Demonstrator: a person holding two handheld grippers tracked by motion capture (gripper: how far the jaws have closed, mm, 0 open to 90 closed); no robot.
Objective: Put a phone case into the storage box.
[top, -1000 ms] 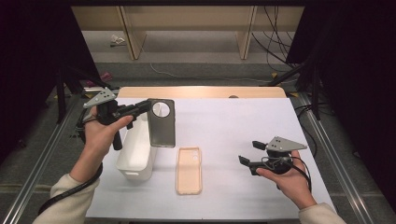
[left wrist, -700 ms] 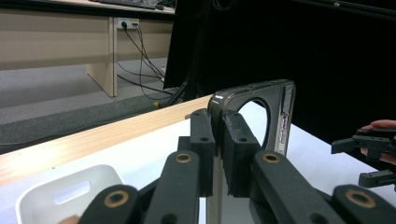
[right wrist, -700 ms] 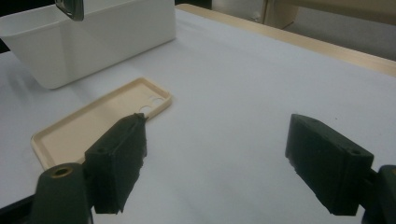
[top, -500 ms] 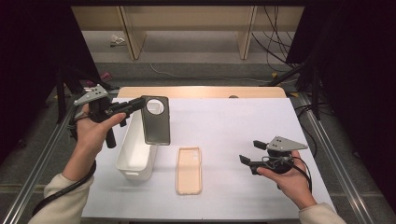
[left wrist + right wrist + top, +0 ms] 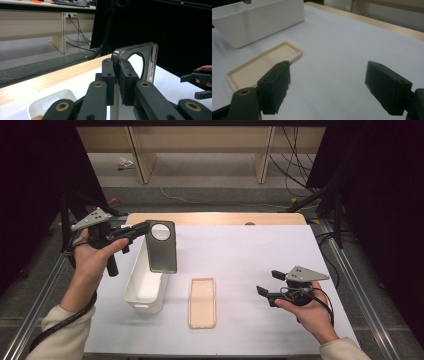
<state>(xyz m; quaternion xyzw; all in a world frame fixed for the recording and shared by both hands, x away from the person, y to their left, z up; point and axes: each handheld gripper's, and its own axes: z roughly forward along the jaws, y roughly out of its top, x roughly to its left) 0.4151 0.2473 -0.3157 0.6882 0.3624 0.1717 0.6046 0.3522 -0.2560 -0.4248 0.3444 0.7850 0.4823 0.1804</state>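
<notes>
Bin [image 5: 146, 287] left on table [image 5: 260, 250]; flat phone case [image 5: 202, 302] just right; held case [image 5: 162, 247] above bin's far end.

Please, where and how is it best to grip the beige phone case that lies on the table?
Probably one long side wall of the beige phone case, coming from above. It lies flat and open side up, so only its thin raised rim gives the jaws something to pinch. The open right gripper is nearest.
</notes>
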